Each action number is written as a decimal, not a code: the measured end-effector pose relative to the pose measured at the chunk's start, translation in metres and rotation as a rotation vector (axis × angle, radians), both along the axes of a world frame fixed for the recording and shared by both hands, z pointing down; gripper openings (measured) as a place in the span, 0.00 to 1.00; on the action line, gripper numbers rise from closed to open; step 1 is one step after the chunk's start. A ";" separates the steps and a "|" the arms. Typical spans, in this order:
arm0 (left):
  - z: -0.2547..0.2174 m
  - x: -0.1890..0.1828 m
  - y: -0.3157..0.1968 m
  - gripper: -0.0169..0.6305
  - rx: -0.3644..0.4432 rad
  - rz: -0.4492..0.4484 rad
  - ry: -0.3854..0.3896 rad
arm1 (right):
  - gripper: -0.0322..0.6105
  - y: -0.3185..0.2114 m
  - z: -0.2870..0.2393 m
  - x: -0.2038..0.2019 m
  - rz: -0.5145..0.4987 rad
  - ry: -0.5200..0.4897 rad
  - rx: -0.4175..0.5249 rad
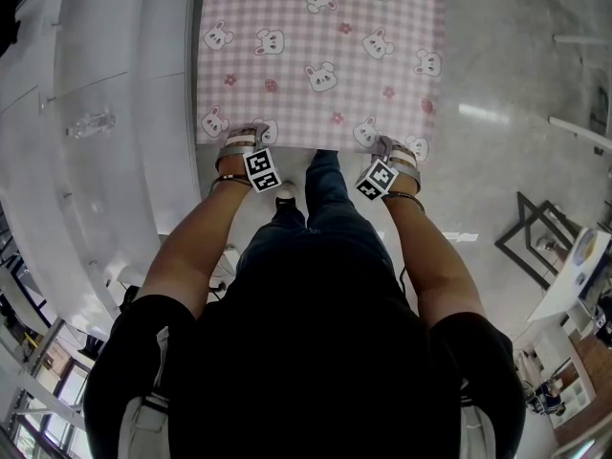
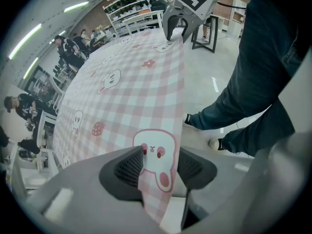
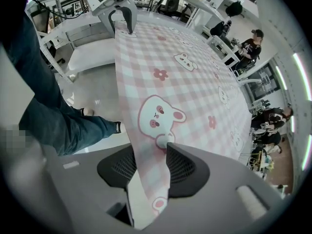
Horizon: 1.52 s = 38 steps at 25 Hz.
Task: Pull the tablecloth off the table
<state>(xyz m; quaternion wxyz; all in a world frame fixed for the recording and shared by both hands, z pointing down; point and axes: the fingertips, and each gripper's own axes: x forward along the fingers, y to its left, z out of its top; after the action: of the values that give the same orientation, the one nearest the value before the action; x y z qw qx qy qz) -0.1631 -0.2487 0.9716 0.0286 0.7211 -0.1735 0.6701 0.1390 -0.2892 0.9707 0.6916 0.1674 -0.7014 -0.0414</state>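
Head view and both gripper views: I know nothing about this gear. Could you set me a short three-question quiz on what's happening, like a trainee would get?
1. True or false: the pink-and-white checked fabric tablecloth with bunny prints lies crumpled on the floor.
2. What is between the fingers of the grey left gripper and the grey right gripper? A) a cup B) the tablecloth's near edge C) nothing
3. Fill in: in the head view, the person's legs in blue jeans show ___ the two grippers.
Key: 1 false, it lies spread out flat; 2 B; 3 between.
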 end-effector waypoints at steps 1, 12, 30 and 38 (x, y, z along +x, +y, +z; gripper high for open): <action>0.000 -0.001 -0.001 0.33 0.000 0.003 0.000 | 0.34 -0.001 0.000 0.000 0.000 0.006 0.001; -0.014 0.005 -0.007 0.08 -0.031 -0.004 0.016 | 0.17 -0.006 -0.007 0.003 0.005 0.028 -0.011; -0.051 0.000 0.064 0.03 -0.153 0.078 0.071 | 0.09 0.059 -0.047 -0.003 0.039 0.070 -0.093; -0.057 0.007 0.125 0.03 -0.165 0.093 0.105 | 0.09 0.125 -0.051 0.004 0.070 0.082 -0.111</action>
<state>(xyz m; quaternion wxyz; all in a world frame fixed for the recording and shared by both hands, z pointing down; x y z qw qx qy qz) -0.1565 -0.1234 0.9143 0.0658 0.7576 -0.0825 0.6441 0.1428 -0.1641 0.9199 0.7288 0.1517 -0.6675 0.0149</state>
